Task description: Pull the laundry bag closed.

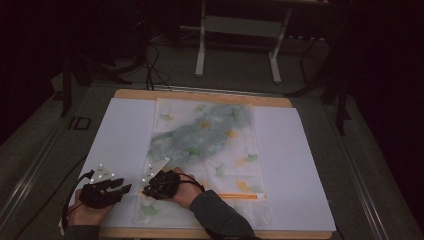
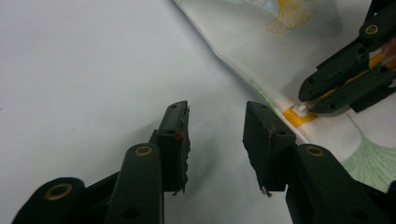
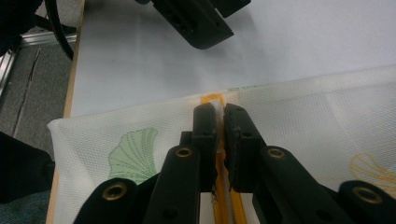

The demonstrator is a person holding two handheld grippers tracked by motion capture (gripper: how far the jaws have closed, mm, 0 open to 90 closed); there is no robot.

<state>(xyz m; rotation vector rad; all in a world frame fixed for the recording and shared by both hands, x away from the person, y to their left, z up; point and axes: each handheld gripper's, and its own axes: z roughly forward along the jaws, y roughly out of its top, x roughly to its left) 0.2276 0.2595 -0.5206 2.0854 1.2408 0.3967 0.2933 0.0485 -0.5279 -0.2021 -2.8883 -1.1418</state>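
Observation:
A white mesh bag (image 1: 225, 165) printed with ginkgo leaves lies flat on the table, with a grey-blue garment (image 1: 200, 132) inside it. An orange zipper (image 1: 240, 196) runs along its near end. My right gripper (image 3: 219, 109) is shut on the zipper pull (image 2: 302, 108) at the zipper's left end, close to the bag's left edge. In the high view the right gripper (image 1: 146, 190) reaches in from the right. My left gripper (image 2: 217, 109) stands open just left of the bag over the white sheet, with nothing between its fingers; in the high view the left gripper (image 1: 124, 185) points toward the right one.
A white sheet (image 1: 125, 130) covers the wooden tabletop (image 1: 200, 95) under the bag. The table's left edge (image 3: 74, 70) is close by, with grey floor beyond it. A white desk frame (image 1: 240, 30) stands on the floor behind the table.

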